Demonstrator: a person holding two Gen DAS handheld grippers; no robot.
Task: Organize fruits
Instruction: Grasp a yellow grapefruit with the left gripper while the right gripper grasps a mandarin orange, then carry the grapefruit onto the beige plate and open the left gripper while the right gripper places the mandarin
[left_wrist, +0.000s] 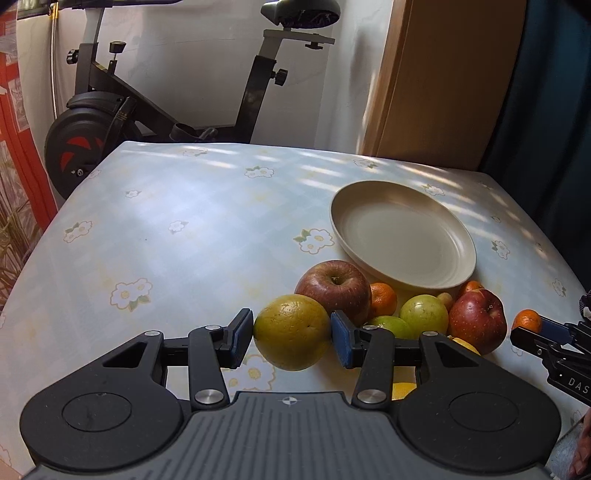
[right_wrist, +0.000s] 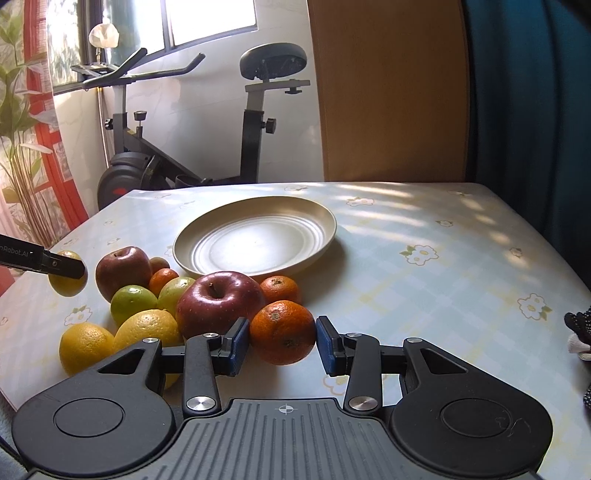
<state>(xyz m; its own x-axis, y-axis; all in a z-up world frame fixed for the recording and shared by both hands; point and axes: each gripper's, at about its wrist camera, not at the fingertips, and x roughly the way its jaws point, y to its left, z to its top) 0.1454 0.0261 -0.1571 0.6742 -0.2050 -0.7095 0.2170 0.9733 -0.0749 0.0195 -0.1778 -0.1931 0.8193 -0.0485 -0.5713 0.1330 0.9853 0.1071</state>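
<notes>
My left gripper (left_wrist: 291, 332) is shut on a yellow-green citrus fruit (left_wrist: 291, 338), its blue pads pressing both sides. In the right wrist view that fruit (right_wrist: 66, 288) hangs just above the table at the far left. My right gripper (right_wrist: 282, 339) is shut on an orange mandarin (right_wrist: 282, 336), also seen at the right edge of the left wrist view as a mandarin (left_wrist: 528, 319). Between the grippers lies a heap of fruit: red apples (left_wrist: 334, 284) (right_wrist: 218, 299), green fruits (left_wrist: 424, 314), lemons (right_wrist: 86, 345) and small mandarins (right_wrist: 279, 288). Behind the heap a cream plate (right_wrist: 255, 236) (left_wrist: 402, 236) holds nothing.
The table wears a pale flowered cloth (left_wrist: 166, 229). An exercise bike (right_wrist: 147, 162) stands past the far edge, with a wooden panel (right_wrist: 388, 92) and a dark blue curtain (right_wrist: 535, 110) to the right. A dark patterned glove (right_wrist: 580, 325) shows at the right edge.
</notes>
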